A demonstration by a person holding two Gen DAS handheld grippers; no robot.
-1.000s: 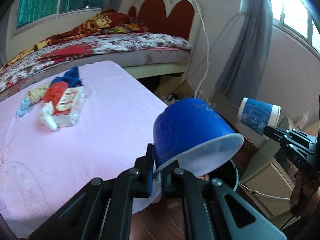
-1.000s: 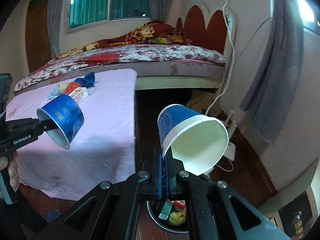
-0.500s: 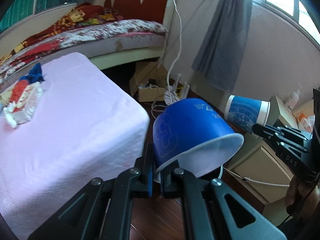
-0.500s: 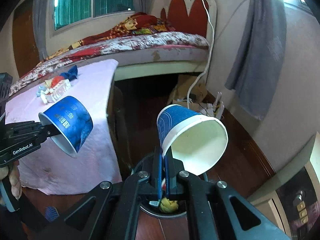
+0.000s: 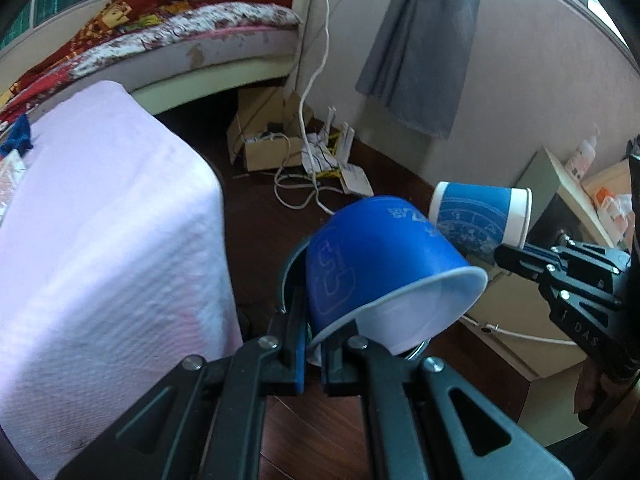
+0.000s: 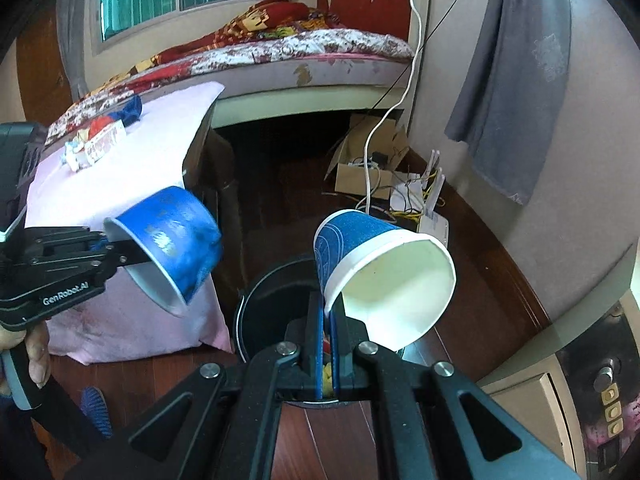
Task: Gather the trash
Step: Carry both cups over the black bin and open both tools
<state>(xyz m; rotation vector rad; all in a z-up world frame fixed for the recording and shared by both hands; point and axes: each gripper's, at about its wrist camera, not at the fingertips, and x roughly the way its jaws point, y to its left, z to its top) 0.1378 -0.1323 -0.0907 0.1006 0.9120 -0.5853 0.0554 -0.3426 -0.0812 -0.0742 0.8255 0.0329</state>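
My left gripper (image 5: pixel 314 340) is shut on the rim of a wide blue paper bowl (image 5: pixel 372 264), tilted over a black trash bin (image 5: pixel 290 264) on the floor. The bowl also shows in the right wrist view (image 6: pixel 172 248). My right gripper (image 6: pixel 329 320) is shut on the rim of a blue paper cup with a white inside (image 6: pixel 380 276), held tilted above the bin (image 6: pixel 272 292). The cup shows in the left wrist view (image 5: pixel 480 216) just right of the bowl. Some trash lies in the bin's bottom.
A table under a pink cloth (image 6: pixel 120 168) stands left of the bin, with wrappers and a blue rag (image 6: pixel 100 136) on its far side. A cardboard box (image 6: pixel 360 168) with cables sits by the wall. A bed lies behind. A cabinet (image 5: pixel 560 340) stands at right.
Both grippers have moved away from the table toward the floor bin, carrying the bowl and the cup. The bin now lies right under both.
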